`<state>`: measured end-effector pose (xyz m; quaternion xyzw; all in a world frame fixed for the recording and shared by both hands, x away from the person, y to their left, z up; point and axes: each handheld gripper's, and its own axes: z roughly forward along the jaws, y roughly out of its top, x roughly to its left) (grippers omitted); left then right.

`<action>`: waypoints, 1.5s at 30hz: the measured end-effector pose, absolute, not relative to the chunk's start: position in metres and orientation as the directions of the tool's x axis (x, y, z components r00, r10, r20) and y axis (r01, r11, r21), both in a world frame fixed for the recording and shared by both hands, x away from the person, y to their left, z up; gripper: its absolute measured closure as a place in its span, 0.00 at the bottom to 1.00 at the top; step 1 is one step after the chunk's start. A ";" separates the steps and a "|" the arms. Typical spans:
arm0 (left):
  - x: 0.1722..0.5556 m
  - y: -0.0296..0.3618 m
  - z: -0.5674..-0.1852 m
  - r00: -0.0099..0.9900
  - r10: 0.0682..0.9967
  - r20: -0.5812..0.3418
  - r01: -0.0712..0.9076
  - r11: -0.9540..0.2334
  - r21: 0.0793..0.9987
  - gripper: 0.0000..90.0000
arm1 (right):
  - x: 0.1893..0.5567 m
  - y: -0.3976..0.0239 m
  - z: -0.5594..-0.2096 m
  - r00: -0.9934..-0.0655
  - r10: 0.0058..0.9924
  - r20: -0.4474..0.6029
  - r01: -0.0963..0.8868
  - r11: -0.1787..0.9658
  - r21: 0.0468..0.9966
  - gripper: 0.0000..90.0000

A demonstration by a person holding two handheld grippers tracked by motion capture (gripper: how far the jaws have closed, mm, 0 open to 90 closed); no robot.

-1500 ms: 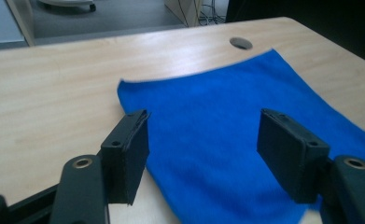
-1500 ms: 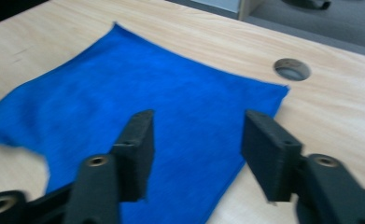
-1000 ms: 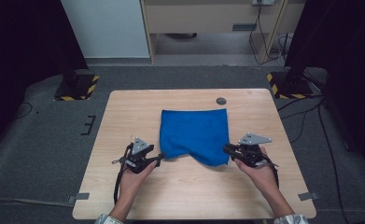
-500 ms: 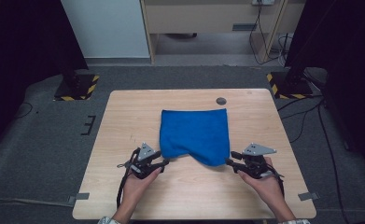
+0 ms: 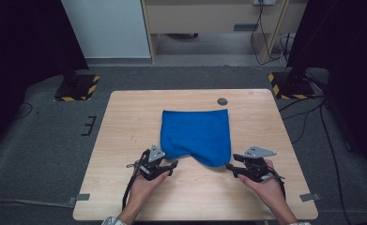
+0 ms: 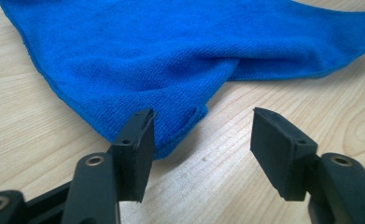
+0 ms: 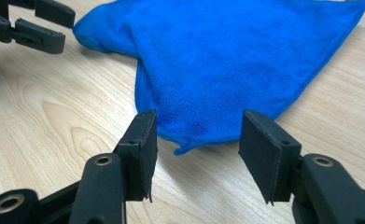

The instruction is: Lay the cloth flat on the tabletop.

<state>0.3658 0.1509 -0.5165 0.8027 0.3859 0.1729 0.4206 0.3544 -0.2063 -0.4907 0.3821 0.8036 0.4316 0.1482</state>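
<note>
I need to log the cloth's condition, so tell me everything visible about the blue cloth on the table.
The blue cloth is a soft, fine-looped fabric like microfibre with a stitched hem, folded into at least two layers. It lies flat on the wooden table, far edge straight, near edge sagging to a rounded corner toward the right gripper. Both the left gripper and the right stand open at its near corners, not gripping it.

Both grippers' fingers [image 7: 142, 140] off cloth [image 5: 196, 136], parted.

The cloth [image 5: 196, 136] lies mid-table [image 5: 125, 122], a hand-held gripper [image 5: 172, 165] beside each near corner.
</note>
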 end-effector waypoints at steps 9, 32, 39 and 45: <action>0.371 0.151 -0.517 0.638 0.769 -0.035 0.463 -0.346 0.816 0.42 | 0.357 -0.195 -0.499 -0.686 0.726 0.053 0.473 0.390 0.790 0.44; 0.378 0.139 -0.525 0.663 0.748 -0.026 0.465 -0.384 0.798 0.57 | 0.364 -0.186 -0.511 -0.728 0.685 0.037 0.472 0.461 0.752 1.00; 0.382 0.139 -0.528 0.642 0.767 -0.020 0.489 -0.389 0.781 0.77 | 0.365 -0.188 -0.511 -0.723 0.689 0.040 0.474 0.453 0.755 1.00; 0.385 0.143 -0.525 0.645 0.764 -0.011 0.480 -0.393 0.784 0.98 | 0.366 -0.189 -0.510 -0.717 0.695 0.049 0.478 0.440 0.760 1.00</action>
